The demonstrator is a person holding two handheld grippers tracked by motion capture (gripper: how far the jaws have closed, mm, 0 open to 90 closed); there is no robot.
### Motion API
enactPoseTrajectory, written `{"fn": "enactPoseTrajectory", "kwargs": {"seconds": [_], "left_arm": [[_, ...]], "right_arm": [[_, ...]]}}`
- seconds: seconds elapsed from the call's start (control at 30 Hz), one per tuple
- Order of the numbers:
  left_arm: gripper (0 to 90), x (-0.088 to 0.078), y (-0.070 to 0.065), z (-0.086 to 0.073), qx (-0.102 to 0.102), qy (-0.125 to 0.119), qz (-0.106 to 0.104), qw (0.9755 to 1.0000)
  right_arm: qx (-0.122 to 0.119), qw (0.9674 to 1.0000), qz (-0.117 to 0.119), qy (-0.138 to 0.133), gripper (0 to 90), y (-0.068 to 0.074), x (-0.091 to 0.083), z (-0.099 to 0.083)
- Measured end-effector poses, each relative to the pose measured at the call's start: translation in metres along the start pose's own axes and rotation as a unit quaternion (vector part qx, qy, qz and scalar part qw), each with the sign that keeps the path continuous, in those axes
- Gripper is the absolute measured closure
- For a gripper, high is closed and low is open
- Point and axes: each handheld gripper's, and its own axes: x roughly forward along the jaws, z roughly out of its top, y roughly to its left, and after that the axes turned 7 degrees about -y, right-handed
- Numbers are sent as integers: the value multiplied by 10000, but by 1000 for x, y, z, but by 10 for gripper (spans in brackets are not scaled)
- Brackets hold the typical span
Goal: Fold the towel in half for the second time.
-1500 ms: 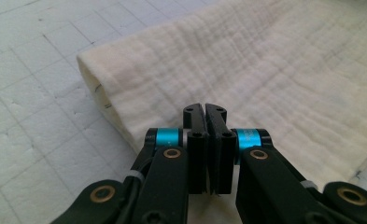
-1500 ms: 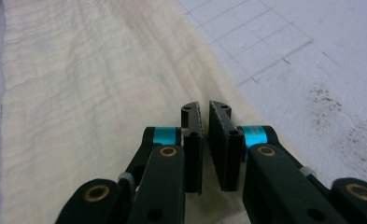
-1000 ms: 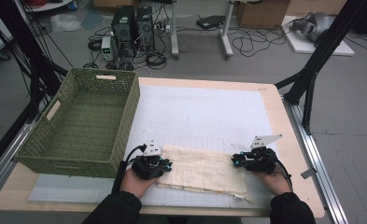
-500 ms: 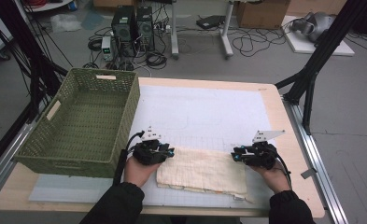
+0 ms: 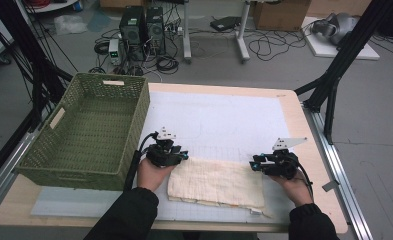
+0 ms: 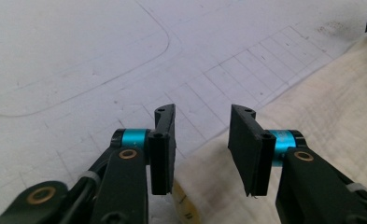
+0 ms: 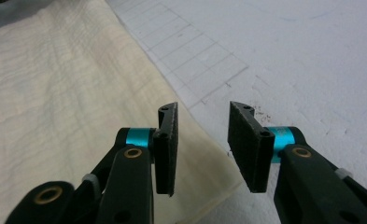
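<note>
- Cream-coloured, loosely woven cloth [image 5: 216, 182] lies folded into a flat, roughly rectangular stack on the near part of the white gridded mat [image 5: 224, 120], between the two hands.
- We note a fine ribbed weave across its top face in the right gripper view [image 7: 64, 93]; the surface is smooth, with faint creases.
- We observe layered edges along the near side in the high view, slightly uneven, with a small tag or corner projecting at the near right.
- In the left gripper view the cloth [image 6: 326, 107] shows a thick rounded fold edge, and a yellowish printed strip peeks out beneath it between the jaws.
- The left gripper [image 6: 202, 140] sits at the cloth's far left corner; its jaws have just been opening and stand apart, the pads pressing on nothing.
- The right gripper [image 7: 202, 140] sits at the cloth's far right corner; its jaws have likewise just been opening and stand apart over the edge, gripping nothing.
- A green woven basket [image 5: 59, 117] stands on the left of the table [image 5: 311, 165], well apart from the cloth.
</note>
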Motion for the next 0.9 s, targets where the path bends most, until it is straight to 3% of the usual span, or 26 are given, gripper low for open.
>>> {"fn": "enactPoseTrajectory", "kwargs": {"seconds": [0.07,0.23,0.33,0.43,0.53,0.6,0.67,0.73,0.83,0.9], "left_arm": [[595,0,0,0,104,85,41,9999],[610,5,4,-8,233,577,190,9979],[702,3,5,-10,274,546,253,9978],[820,1,4,-11,331,565,141,9978],[853,0,2,-11,302,585,163,9977],[859,-1,2,-10,302,576,193,9977],[861,-4,0,-7,221,290,270,9990],[862,-6,0,-2,104,22,353,9993],[862,-4,1,8,1,-395,630,9972],[862,0,3,16,29,-513,722,9961]], "right_arm": [[-43,10000,-51,53,606,0,1,-1],[-59,9993,-160,325,595,-4,2,-5],[-86,9987,-47,492,656,-3,4,-8],[-119,9987,-37,500,764,-2,4,-9],[6,9985,173,527,837,-4,3,-10],[-53,9981,275,549,847,-4,3,-9],[-237,9981,196,530,850,-4,1,-5],[-252,9987,120,437,851,-7,-3,2],[-205,9992,36,350,851,-18,-5,14],[-183,9992,-91,333,851,-25,-6,24]]}}
